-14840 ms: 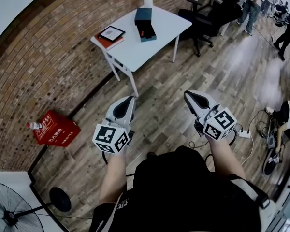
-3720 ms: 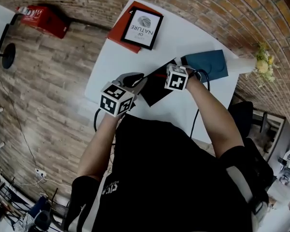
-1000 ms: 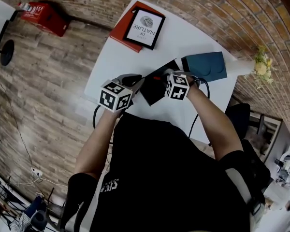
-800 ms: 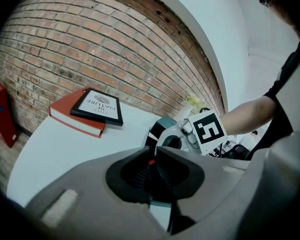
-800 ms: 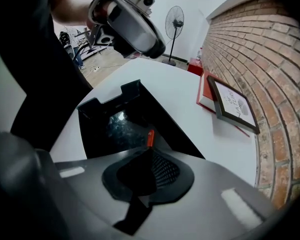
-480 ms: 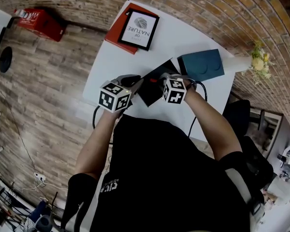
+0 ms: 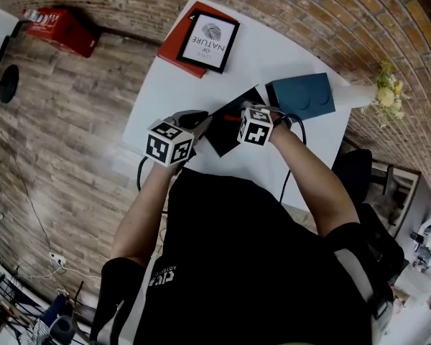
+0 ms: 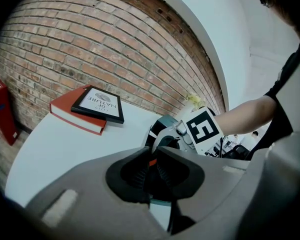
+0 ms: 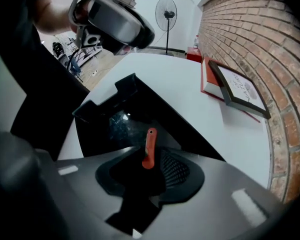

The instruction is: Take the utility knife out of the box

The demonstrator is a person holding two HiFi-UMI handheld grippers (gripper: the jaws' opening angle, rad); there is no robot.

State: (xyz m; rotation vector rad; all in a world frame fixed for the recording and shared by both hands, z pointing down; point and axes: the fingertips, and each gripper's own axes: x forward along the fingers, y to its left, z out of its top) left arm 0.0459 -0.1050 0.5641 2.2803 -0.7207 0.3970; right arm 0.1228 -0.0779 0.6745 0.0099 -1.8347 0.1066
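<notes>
Right tongs [image 9: 152, 160] are opening, pointing steeply down into the black box [image 9: 115, 116]. The orange utility knife [image 9: 149, 145] is sitting between the jaws, but the pads aren't looking pressed on it, with a gap showing on the right pad's side. Knife is sitting within the box outline; can't tell whether its hidden end is resting on the box floor. Left tongs [image 8: 150, 159] are standing narrow and seem to be pinching the box's left edge, bracing it on the white tabletop [image 9: 190, 79]. Handling, my read: knife is looking slim, light and rigid with a smooth shell, so it's likely slipping or pivoting if pinched at one end. I'd be taking it across the flat sides near mid-body, pads square, away from the blade end. Box is looking like light card, so it's probably lifting along unless braced. Teal lid [image 7: 302, 95] is lying just right of the box. Red book [image 9: 206, 81] carrying a framed print [image 9: 240, 89] is lying far left.
</notes>
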